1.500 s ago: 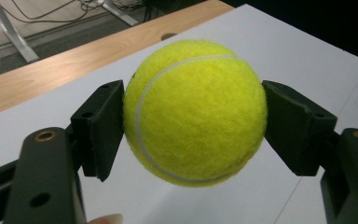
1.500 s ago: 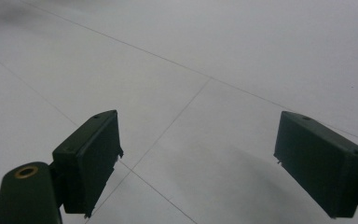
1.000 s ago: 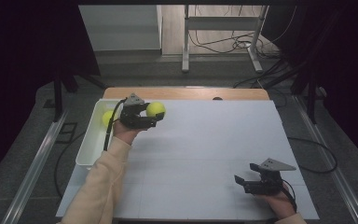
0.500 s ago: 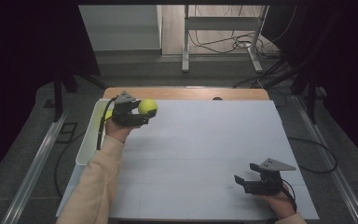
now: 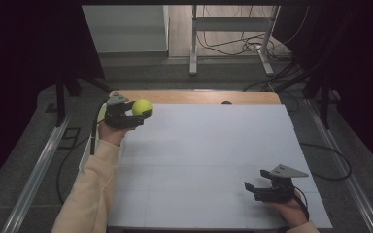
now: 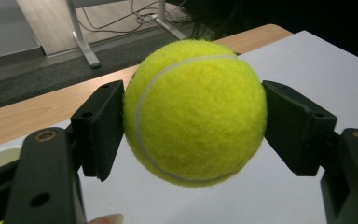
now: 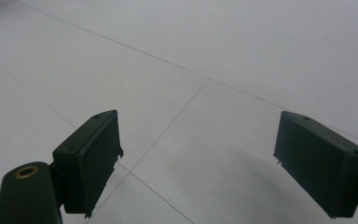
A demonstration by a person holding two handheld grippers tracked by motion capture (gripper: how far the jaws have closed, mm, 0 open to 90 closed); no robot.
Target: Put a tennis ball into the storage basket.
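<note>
A yellow tennis ball (image 5: 142, 107) hangs over the far left corner of the white table top (image 5: 209, 160), with my left gripper (image 5: 140, 114) shut on it. In the left gripper view the ball (image 6: 196, 112) sits between the two black pads (image 6: 100, 126), which press on its sides, so the left gripper (image 6: 193, 128) holds it clear of the surface. My right gripper (image 5: 255, 181) rests near the front right of the table. Its jaws stand wide open in the right gripper view, and the right gripper (image 7: 209, 163) has only bare white surface between them.
A white bin (image 5: 84, 158) stands along the table's left edge, mostly hidden by the person's sleeve (image 5: 90, 194). A wooden strip (image 5: 199, 97) runs along the far edge. Beyond it are a metal stand (image 5: 193, 48) and floor cables (image 5: 233, 46).
My left gripper has carried the tennis ball leftward and a little farther back over the table. The right gripper has stayed where it was, open.
</note>
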